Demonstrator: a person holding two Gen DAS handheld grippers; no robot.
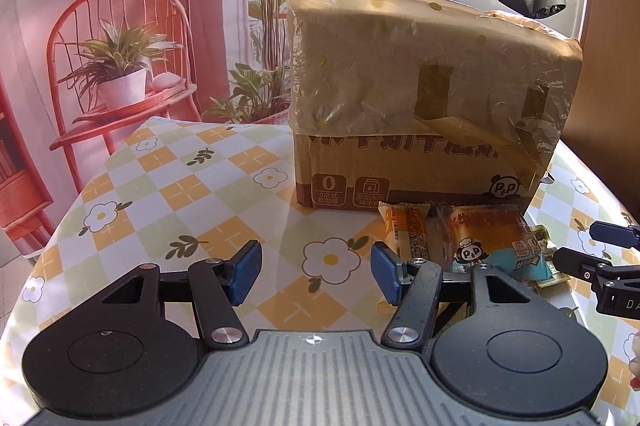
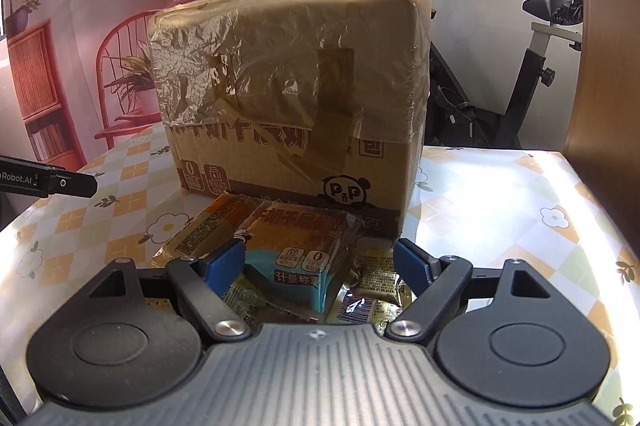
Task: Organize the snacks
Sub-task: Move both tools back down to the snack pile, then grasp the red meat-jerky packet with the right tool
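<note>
A tape-wrapped cardboard box [image 1: 424, 114] with a panda logo stands on the flowered tablecloth; the right wrist view shows it too, box [image 2: 292, 94]. Wrapped snack packets lie in a pile at its foot. An orange and blue packet [image 2: 296, 254] lies on top, another orange packet [image 2: 208, 226] to its left, small dark packets [image 2: 372, 290] to its right. My right gripper [image 2: 320, 266] is open, its blue pads on either side of the top packet without pressing it. My left gripper [image 1: 316, 272] is open over bare cloth, left of the pile [image 1: 480, 238].
The table [image 1: 168, 186] has a checked cloth with white flowers. Behind it hangs a pink backdrop [image 1: 120, 26] printed with a chair, plants and a lamp. An exercise bike [image 2: 540, 66] stands behind the table on the right. A wooden panel [image 2: 608, 66] rises at the right edge.
</note>
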